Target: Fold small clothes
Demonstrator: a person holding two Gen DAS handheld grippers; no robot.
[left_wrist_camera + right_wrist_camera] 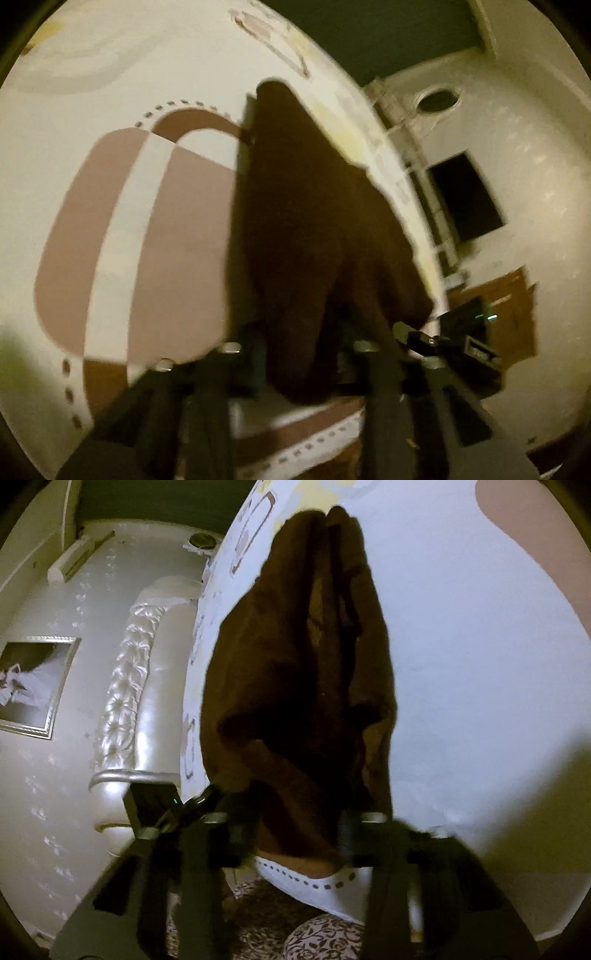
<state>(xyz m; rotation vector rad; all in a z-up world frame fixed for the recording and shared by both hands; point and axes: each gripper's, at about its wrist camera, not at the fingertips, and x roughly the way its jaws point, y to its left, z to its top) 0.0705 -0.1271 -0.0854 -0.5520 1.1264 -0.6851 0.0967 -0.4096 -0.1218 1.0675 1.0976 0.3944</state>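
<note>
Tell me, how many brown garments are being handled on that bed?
1. A single brown garment lies on the patterned bedsheet, its near edge between both grippers; the left wrist view shows the same cloth. Others may lie out of view.

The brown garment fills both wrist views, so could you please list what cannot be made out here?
- Left view: left gripper fingertips, hidden behind the garment; motion blur.
- Right view: right gripper fingertips, buried in cloth.
- Both views: garment type and fold state, too dark.
- Right view: bedspread pattern under the cloth, hidden.
</note>
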